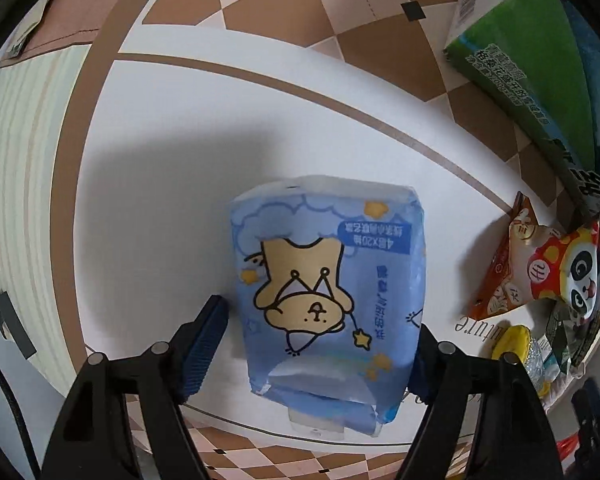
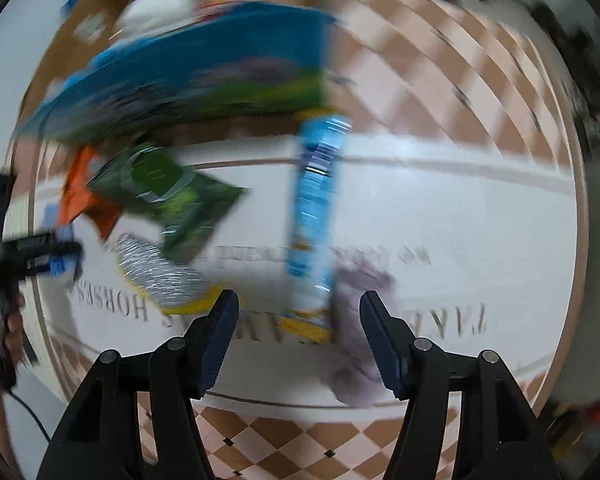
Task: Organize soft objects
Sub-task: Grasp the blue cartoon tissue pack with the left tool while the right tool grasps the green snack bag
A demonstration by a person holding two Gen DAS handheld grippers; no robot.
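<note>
A blue tissue pack [image 1: 328,292] with a cartoon bear lies on the white table [image 1: 160,208], between the fingers of my left gripper [image 1: 320,344]. The jaws stand wide; the right finger is at the pack's edge, the left finger stands apart from it. In the blurred right wrist view, my right gripper [image 2: 300,336] is open and empty above the table [image 2: 460,216]. The same blue pack [image 2: 314,220] shows edge-on ahead of it. The left gripper [image 2: 40,256] shows at the far left.
A green box [image 1: 528,76] stands at the back right. A red panda snack bag [image 1: 556,272] and a yellow item [image 1: 514,340] lie at the right. A green bag [image 2: 176,196], an orange bag [image 2: 84,196] and a silver scrubber [image 2: 160,276] lie left of the pack.
</note>
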